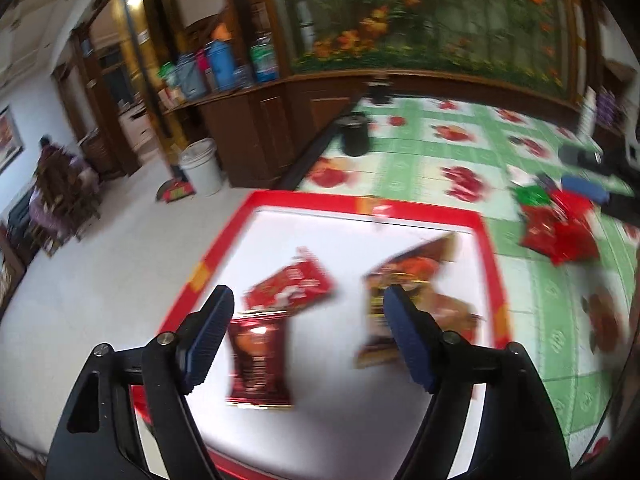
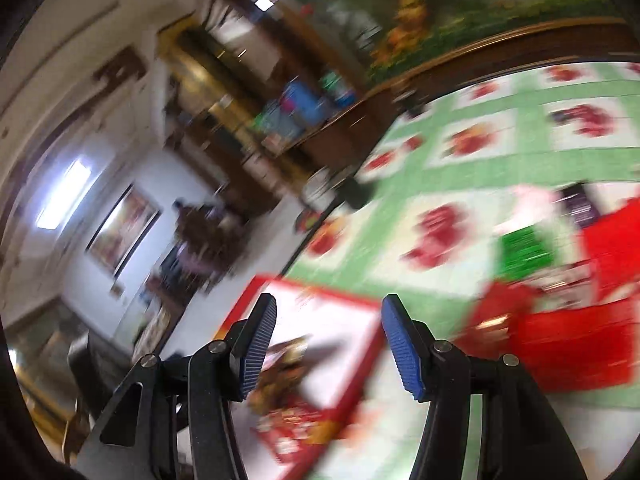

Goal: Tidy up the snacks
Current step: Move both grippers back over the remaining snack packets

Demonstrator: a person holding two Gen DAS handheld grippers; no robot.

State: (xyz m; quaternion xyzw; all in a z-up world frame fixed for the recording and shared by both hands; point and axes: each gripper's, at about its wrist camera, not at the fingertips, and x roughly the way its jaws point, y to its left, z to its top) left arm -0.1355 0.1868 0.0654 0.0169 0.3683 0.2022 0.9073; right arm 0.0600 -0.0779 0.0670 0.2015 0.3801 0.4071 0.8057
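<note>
The left gripper (image 1: 308,312) hangs wide open and holds nothing, above a red-rimmed white tray (image 1: 490,256) at the tabletop's (image 1: 532,280) left edge. Three snack packs lie in the tray: a dark red pack (image 1: 258,364) between the fingers, a red pack (image 1: 290,286) just beyond it, and a brown pack (image 1: 404,276) to the right. More red and green packs (image 1: 556,224) lie heaped on the tabletop toward its right edge, apart from the tray. The right gripper (image 2: 328,312) is also wide open and empty, over the tray's right rim; its view is badly blurred.
</note>
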